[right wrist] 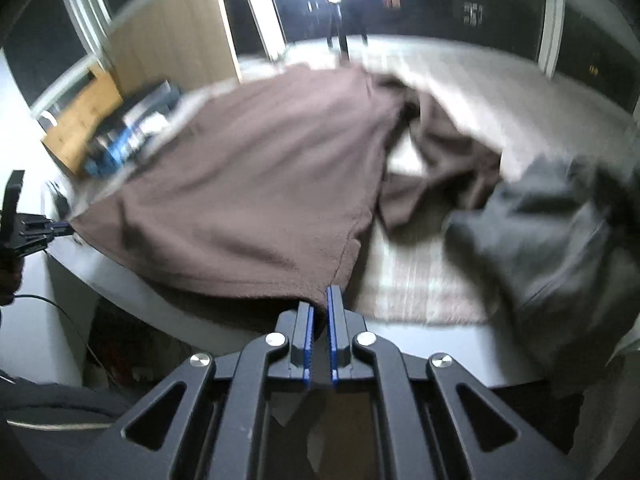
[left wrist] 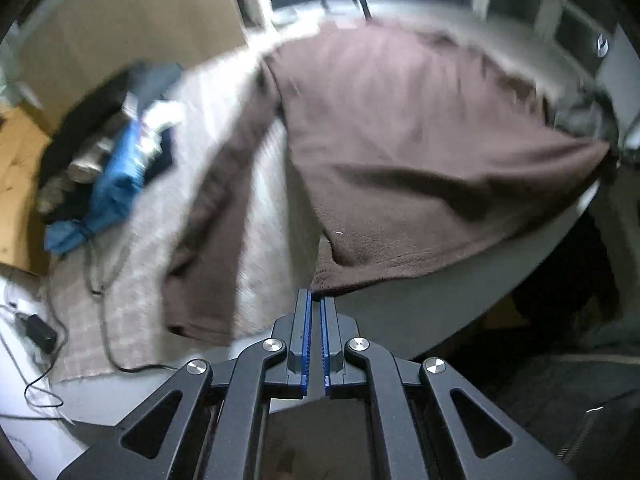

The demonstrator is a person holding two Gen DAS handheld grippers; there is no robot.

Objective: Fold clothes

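Sweater: a brown sweater (left wrist: 420,152) is spread over a checked cloth (left wrist: 248,208) on the white desk (left wrist: 400,312), one sleeve trailing to its left.
Left hand-held gripper (left wrist: 316,300): pinches the sweater's near hem corner.
Right hand-held gripper (right wrist: 320,300): pinches the hem's other corner.
Grey garment (right wrist: 560,240): lies bunched right of the sweater.
Blue clutter (left wrist: 116,176): left of the sweater.
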